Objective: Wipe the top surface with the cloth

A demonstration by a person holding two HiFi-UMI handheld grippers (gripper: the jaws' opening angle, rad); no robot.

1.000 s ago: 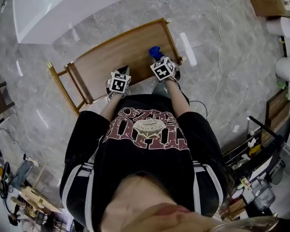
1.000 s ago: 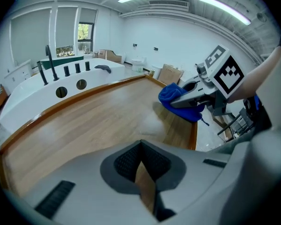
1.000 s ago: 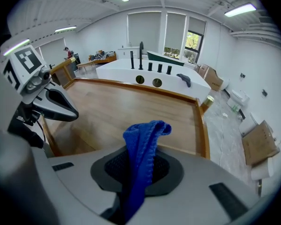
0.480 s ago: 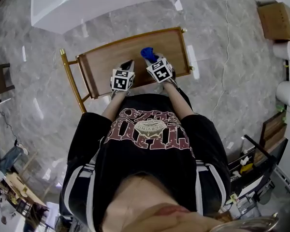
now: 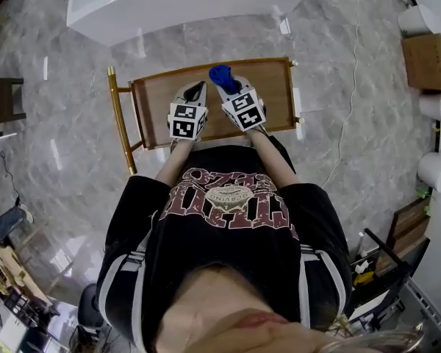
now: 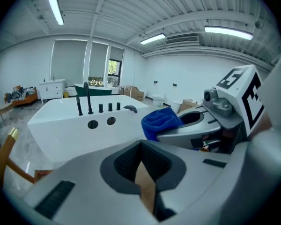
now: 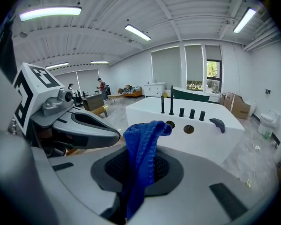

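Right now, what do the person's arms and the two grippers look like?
Both the left gripper and the right gripper have smooth grey moulded bodies with dark textured pads inside the jaws. Each carries a white cube with black square markers. The person wears a black short-sleeved T-shirt with a maroon print and white sleeve stripes.

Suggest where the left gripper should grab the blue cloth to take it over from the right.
Probably the loose bunched end of the blue cloth, which sticks out past the right gripper's shut jaws. Come in from the left, where the left gripper already sits alongside with nothing in its jaws.
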